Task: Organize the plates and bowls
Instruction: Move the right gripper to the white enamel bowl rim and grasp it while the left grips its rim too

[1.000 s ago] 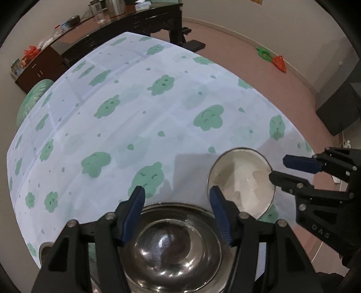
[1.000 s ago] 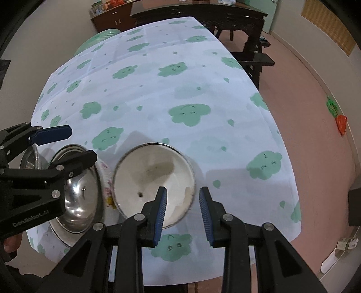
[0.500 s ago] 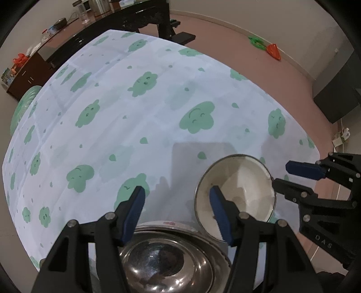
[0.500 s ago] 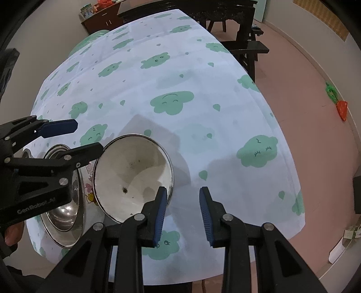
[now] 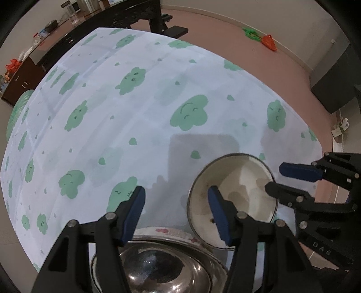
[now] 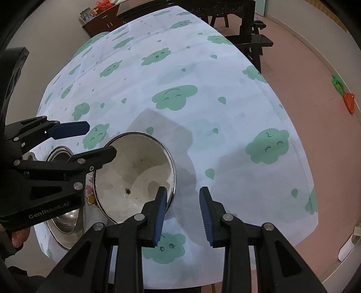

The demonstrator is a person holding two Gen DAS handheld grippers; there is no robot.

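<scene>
A white enamel bowl (image 5: 234, 198) with a dark metal rim is tilted up on its edge, its mouth facing left. It also shows in the right wrist view (image 6: 133, 175). My right gripper (image 6: 182, 211) is open, its left finger (image 6: 161, 208) touching the bowl's raised rim. It shows at the right in the left wrist view (image 5: 286, 180). My left gripper (image 5: 176, 214) is open and empty above a steel bowl (image 5: 158, 270) that sits in a white patterned plate (image 5: 171, 232). The steel bowl also shows in the right wrist view (image 6: 65, 220).
The table wears a white cloth with green clouds (image 5: 189, 112). Its near edge is close below the dishes (image 6: 171, 281). A dark wooden table (image 5: 126, 13) and bench (image 6: 255, 42) stand beyond. Orange and green toys (image 5: 268, 41) lie on the floor.
The white bowl has tipped up from lying flat and slid left toward the steel bowl, pushed by my right gripper's left finger. Both grippers have risen and stayed open.
</scene>
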